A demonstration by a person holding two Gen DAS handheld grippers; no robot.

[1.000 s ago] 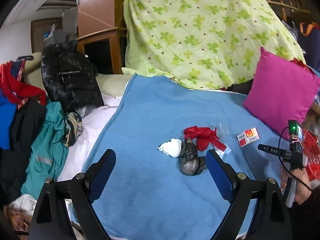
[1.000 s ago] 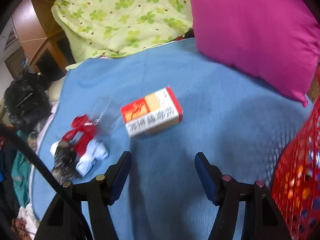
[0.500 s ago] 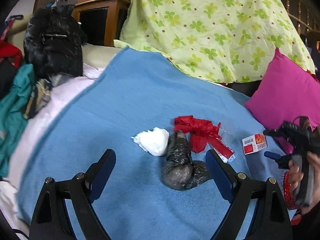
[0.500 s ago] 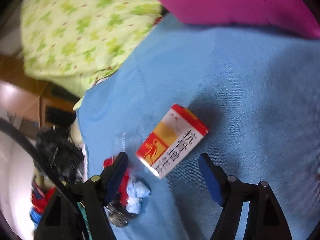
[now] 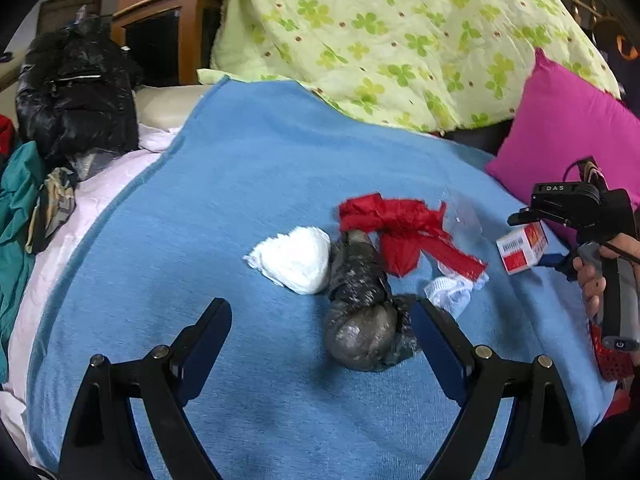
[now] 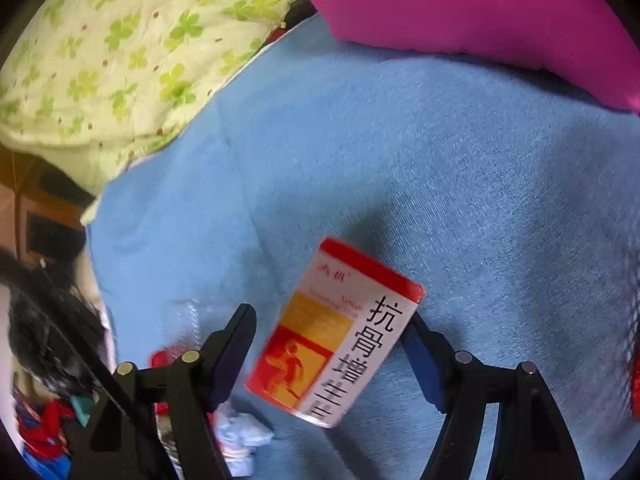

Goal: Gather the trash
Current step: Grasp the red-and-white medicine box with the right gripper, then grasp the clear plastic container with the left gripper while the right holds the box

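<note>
Blue blanket [image 5: 248,184] reads as soft, matt, finely napped cloth, white wad [image 5: 294,258] crumpled tissue paper, black bag [image 5: 360,316] shiny wrinkled plastic film, red scrap [image 5: 400,232] creased and matt, medicine box [image 6: 336,336] smooth printed card, pink cushion [image 5: 560,128] plain woven fabric, cabinet [image 5: 160,16] polished wood

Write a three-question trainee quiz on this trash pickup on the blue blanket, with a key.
1. True or false: the right gripper has the red and white box between its open jaws, not yet clamped.
2. Which item lies directly left of the grey-black bag bundle in the left wrist view? A. white crumpled tissue B. pink pillow C. black jacket
3. Fill in: the left gripper is ____, hovering over the blue blanket near the bundle.

Key: 1 true; 2 A; 3 open
</note>
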